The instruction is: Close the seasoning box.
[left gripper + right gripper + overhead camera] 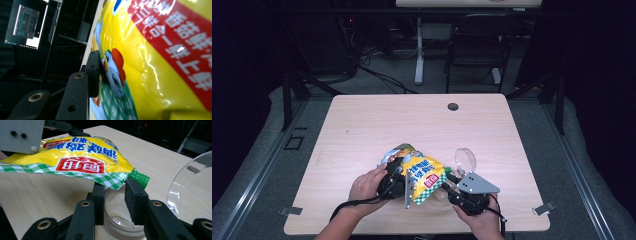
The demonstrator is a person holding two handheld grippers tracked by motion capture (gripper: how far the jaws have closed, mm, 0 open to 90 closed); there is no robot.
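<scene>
A yellow sauce pouch (pixel 424 175) with a green checked edge hangs tilted over the table's front middle. My left gripper (pixel 398 182) is shut on it; in the left gripper view one black pad (pixel 93 72) presses the pouch (pixel 155 62), and the other jaw is hidden behind it. The pouch (pixel 82 160) points its green screw cap (pixel 140 178) down over a clear round jar (pixel 117 220). My right gripper (pixel 116 195) has its two pads against the jar's sides. The jar's clear hinged lid (pixel 465 159) stands open beside it.
The wooden table (pixel 412 125) has a cable hole (pixel 453 106) near its far edge. A black chair (pixel 477 45) and a table leg stand beyond it. The open lid (pixel 192 190) rises right of the right gripper's jaws.
</scene>
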